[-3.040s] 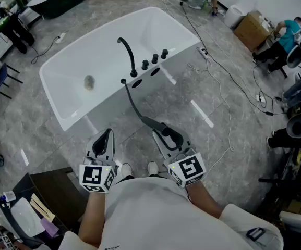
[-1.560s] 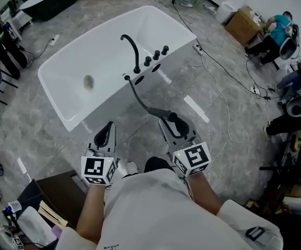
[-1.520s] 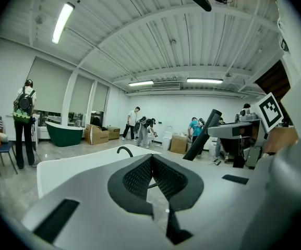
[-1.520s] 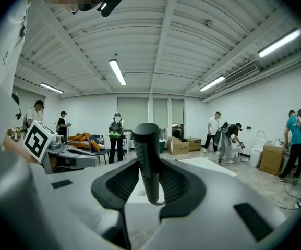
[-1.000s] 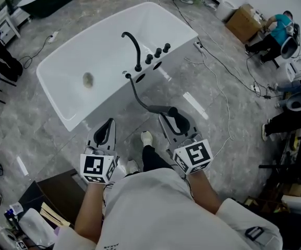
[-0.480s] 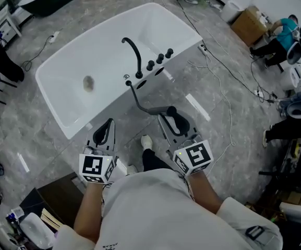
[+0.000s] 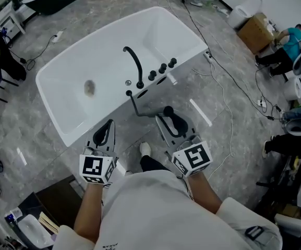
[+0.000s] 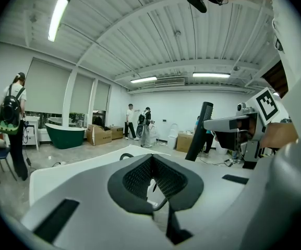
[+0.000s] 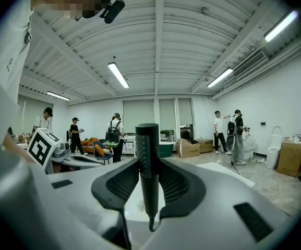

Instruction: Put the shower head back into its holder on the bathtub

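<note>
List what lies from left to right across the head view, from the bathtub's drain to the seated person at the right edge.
Round grey drain in the white bathtub → curved black spout → three black knobs on the rim → brown cardboard box → seated person in a teal top.

Plenty tucked out of sight here

In the head view, the shower head is half swallowed by the right tongs. The fittings on the bathtub rim can't be told apart, too small. In the left gripper view the tub is mostly blocked by the left tongs.
</note>
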Demonstrator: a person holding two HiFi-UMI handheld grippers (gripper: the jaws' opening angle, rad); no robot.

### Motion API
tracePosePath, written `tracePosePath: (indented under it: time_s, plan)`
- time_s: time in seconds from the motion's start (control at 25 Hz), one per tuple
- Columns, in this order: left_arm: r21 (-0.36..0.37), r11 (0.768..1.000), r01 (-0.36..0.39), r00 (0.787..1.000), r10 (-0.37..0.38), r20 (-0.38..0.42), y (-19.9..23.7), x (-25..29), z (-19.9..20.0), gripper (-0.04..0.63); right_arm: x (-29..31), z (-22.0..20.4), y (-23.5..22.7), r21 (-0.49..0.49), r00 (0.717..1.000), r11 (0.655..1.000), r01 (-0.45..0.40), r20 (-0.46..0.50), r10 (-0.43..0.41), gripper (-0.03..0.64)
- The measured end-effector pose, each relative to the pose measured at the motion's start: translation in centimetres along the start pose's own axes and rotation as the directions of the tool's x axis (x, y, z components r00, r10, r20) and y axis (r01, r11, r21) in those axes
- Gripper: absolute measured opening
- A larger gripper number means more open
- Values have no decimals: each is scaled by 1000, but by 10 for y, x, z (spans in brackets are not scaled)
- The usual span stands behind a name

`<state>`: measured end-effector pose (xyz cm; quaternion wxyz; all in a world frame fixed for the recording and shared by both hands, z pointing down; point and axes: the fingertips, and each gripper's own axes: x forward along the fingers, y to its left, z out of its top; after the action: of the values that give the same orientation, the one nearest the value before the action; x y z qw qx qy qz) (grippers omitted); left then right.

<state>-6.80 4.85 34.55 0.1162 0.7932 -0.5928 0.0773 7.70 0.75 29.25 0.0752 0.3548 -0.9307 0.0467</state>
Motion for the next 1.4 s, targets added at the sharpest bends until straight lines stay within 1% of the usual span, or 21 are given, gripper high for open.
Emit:
tracePosePath:
  time_s: [0.36,0.64,0.92,1.12,1.4]
  plan:
    - [-12,998,-64,998,64,-18,6,43,7,12,37,3,-35,-6,996,996,-89,0,89,129]
    - [-28,993,-117,993,116,-24,11,69,7,12,67,-1,-55,-6,988,988,-155,-13,155,129]
    - [-35,986,-165,986,164,-37,16,87,9,12,91,-10,-74,-15,978,979,-204,-33,204,129]
    - [-46,983,-180,982,178,-58,24,91,2,12,106,-19,-82,-6,977,978,-208,-56,207,128]
    - [-60,986,-155,986,151,-74,39,103,-7,12,130,-32,-82,-14,976,980,-199,-96,197,127]
